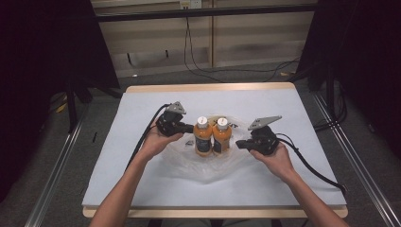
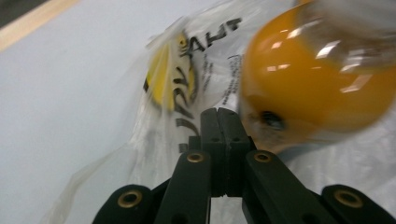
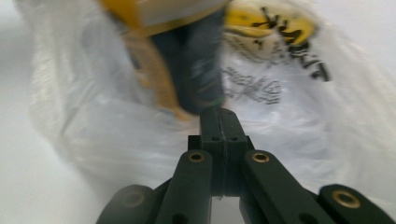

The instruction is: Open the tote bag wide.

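Observation:
Two orange bottles with white caps, the left one (image 1: 203, 137) and the right one (image 1: 222, 136), stand side by side on a crumpled clear plastic bag (image 1: 208, 163) with yellow and black print. My left gripper (image 1: 190, 127) sits just left of the bottles, its jaws shut (image 2: 218, 116) beside a blurred orange bottle (image 2: 317, 88), with the bag (image 2: 187, 84) under the tips. My right gripper (image 1: 238, 144) sits just right of the bottles, jaws shut (image 3: 219, 116), pointing at the dark-labelled bottle (image 3: 187, 70) over the bag (image 3: 289, 93). I cannot tell whether either pinches the film.
The table (image 1: 142, 109) has a pale cover and a wooden edge along the far side. Black cables (image 1: 312, 165) trail from both grippers across the cover. Metal rails (image 1: 56, 165) run along the floor on both sides, and dark curtains hang at left and right.

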Available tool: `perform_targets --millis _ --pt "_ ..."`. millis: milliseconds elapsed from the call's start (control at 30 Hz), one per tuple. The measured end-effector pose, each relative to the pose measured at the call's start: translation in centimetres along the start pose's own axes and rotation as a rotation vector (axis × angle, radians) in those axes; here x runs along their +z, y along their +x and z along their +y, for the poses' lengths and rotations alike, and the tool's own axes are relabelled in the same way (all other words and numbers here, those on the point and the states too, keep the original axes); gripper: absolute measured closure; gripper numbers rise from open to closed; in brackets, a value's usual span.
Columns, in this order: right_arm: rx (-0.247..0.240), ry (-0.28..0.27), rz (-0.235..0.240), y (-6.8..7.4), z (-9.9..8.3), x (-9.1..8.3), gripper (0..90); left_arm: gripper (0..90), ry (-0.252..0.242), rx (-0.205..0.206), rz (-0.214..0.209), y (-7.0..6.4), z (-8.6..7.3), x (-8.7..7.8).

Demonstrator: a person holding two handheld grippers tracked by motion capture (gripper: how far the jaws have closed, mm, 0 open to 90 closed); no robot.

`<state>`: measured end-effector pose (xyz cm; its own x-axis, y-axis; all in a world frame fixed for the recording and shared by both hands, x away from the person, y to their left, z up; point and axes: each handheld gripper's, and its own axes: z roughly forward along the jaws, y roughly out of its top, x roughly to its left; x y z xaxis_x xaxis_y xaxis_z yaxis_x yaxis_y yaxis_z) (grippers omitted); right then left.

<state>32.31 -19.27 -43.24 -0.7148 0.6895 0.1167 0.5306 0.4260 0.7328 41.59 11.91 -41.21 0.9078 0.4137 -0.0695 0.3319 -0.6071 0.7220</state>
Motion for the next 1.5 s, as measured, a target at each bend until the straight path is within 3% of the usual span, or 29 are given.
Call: perform_targets --millis 67,167,233,300,333,433,533,633,733,767,833,967,1000,1033,1267,1500 --pt "-0.013 0.007 0.025 0.8 -0.3 0.1 90.0 90.0 0.016 -0.016 -0.009 0.5 -0.2 0.7" --pt "-0.028 0.022 0.042 1.3 -0.7 0.6 90.0 90.0 0.040 -0.006 -0.028 1.0 -0.3 1.5" --pt "-0.033 0.042 0.051 1.7 -1.2 1.3 90.0 90.0 0.053 -0.030 -0.027 0.9 -0.5 2.5" --pt "-0.034 0.062 0.048 1.8 -1.5 1.9 90.0 90.0 0.092 -0.002 -0.034 1.1 -0.5 3.1" --pt "-0.034 0.074 0.046 1.8 -1.8 2.4 90.0 90.0 0.122 -0.015 -0.023 1.4 -0.6 3.9" --pt "-0.027 0.089 0.046 1.8 -2.3 3.1 90.0 90.0 0.126 -0.088 0.000 2.2 -1.2 5.5" --pt "-0.048 0.113 0.042 2.0 -2.8 3.6 90.0 90.0 0.130 -0.098 0.024 2.4 -1.9 6.7" --pt "-0.059 0.122 0.034 2.2 -3.0 3.6 90.0 90.0 0.118 -0.095 0.023 2.5 -2.0 6.7" --pt "-0.060 0.120 0.037 2.2 -3.2 3.4 90.0 90.0 0.099 -0.117 0.054 2.7 -2.2 6.7" --pt "-0.056 0.121 0.035 2.2 -3.4 3.1 90.0 90.0 0.073 -0.164 0.057 3.0 -2.3 6.8" --pt "-0.045 0.130 0.027 2.3 -3.7 2.7 90.0 90.0 0.074 -0.168 0.039 3.4 -2.6 6.6" --pt "-0.060 0.132 0.029 2.5 -4.2 2.2 90.0 90.0 0.072 -0.166 0.045 3.4 -2.6 6.6" --pt "-0.060 0.126 0.027 2.6 -4.5 1.9 90.0 90.0 0.057 -0.180 0.064 3.2 -2.6 6.7" --pt "-0.055 0.128 0.031 2.6 -4.5 1.8 90.0 90.0 0.081 -0.161 0.064 3.4 -2.5 6.5" --pt "-0.061 0.127 0.049 3.1 -5.4 1.0 90.0 90.0 0.077 -0.153 0.058 3.7 -2.7 6.4" --pt "-0.057 0.134 0.056 3.4 -5.9 0.4 90.0 90.0 0.060 -0.174 0.068 3.4 -3.1 6.1"
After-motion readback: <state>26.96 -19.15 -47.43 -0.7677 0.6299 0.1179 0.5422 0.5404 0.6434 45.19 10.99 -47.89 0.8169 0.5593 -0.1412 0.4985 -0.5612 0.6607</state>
